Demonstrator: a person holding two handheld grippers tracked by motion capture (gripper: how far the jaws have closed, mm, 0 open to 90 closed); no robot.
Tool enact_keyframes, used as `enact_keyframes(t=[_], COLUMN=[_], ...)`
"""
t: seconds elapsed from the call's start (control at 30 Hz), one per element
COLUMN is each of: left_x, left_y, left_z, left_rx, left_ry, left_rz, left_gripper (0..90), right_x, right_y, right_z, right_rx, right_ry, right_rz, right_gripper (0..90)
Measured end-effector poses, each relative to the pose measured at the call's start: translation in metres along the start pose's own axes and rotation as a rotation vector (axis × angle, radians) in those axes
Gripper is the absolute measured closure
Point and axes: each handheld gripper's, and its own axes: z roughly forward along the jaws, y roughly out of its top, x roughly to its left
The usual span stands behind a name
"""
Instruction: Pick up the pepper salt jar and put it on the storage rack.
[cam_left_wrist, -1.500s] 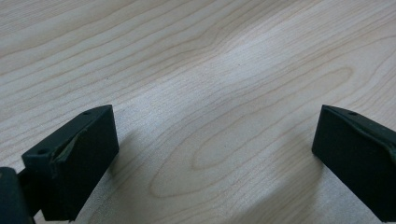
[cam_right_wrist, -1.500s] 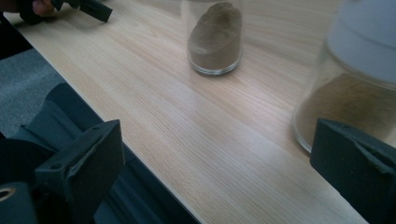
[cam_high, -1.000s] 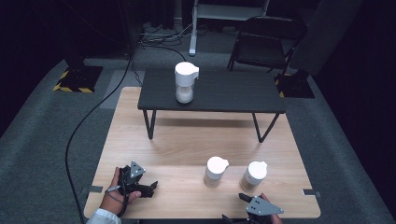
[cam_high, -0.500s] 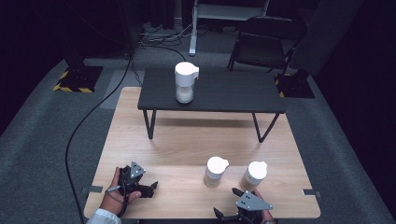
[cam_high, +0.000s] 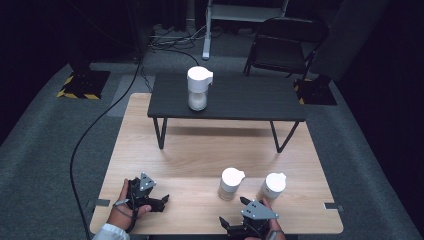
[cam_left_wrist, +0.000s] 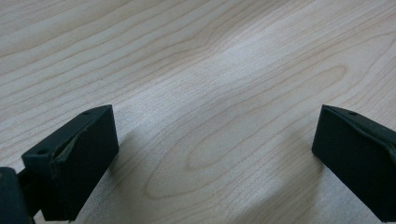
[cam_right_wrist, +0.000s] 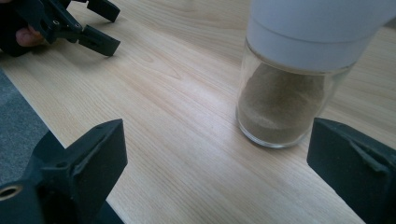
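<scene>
Right gripper (cam_high: 235, 224) sits at the near edge of the wooden table (cam_high: 200, 150), jaws spread wide with nothing between them. In the right gripper view the nearest jar (cam_right_wrist: 299, 79) stands just ahead of the jaws, slightly toward the right one, not touched. It is upright near the near edge, right of centre, with a second jar (cam_high: 272, 186) just beside it toward the right edge, apart from it.

Handling, as a judgement: glass body with a white plastic lid, partly filled with fine brown powder. Stiff, smooth, likely slippery on the glass, and breakable if tipped off the edge. Moderate weight, carried low because the powder sits in the bottom. Best hold looks like the glass wall below the lid, jaws on opposite sides and level.

Left gripper (cam_high: 159, 201) rests near the near left corner, jaws spread, bare wood between them.

Room: open wood to the left of the jar and toward the table's middle. The neighbour jar leaves only a narrow gap on the right side. The near edge is close behind. A low black table (cam_high: 225, 97) with a third jar (cam_high: 198, 88) stands across the far edge.
</scene>
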Motion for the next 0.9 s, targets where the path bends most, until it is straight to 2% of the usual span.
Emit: enact_keyframes(t=[0.17, 0.33, 0.77, 0.9], left_x=[0.000, 0.000, 0.000, -0.001], left_y=[0.000, 0.000, 0.000, 0.000], left_z=[0.000, 0.000, 0.000, 0.000], left_rx=[-0.001, 0.000, 0.000, -0.001], left_ry=[-0.002, -0.002, -0.001, 0.000], left_rz=[0.001, -0.002, 0.000, 0.000], left_gripper=[0.4, 0.4, 0.4, 0.4], right_x=[0.000, 0.003, 0.010, 0.012], right_y=[0.003, 0.007, 0.011, 0.014], right_z=[0.006, 0.011, 0.025, 0.029], right_rx=[0.016, 0.025, 0.033, 0.043], right_ry=[-0.009, -0.052, -0.097, -0.113], right_rz=[0.009, 0.014, 0.030, 0.063], right_gripper=[4.9, 5.0, 5.5, 5.9])
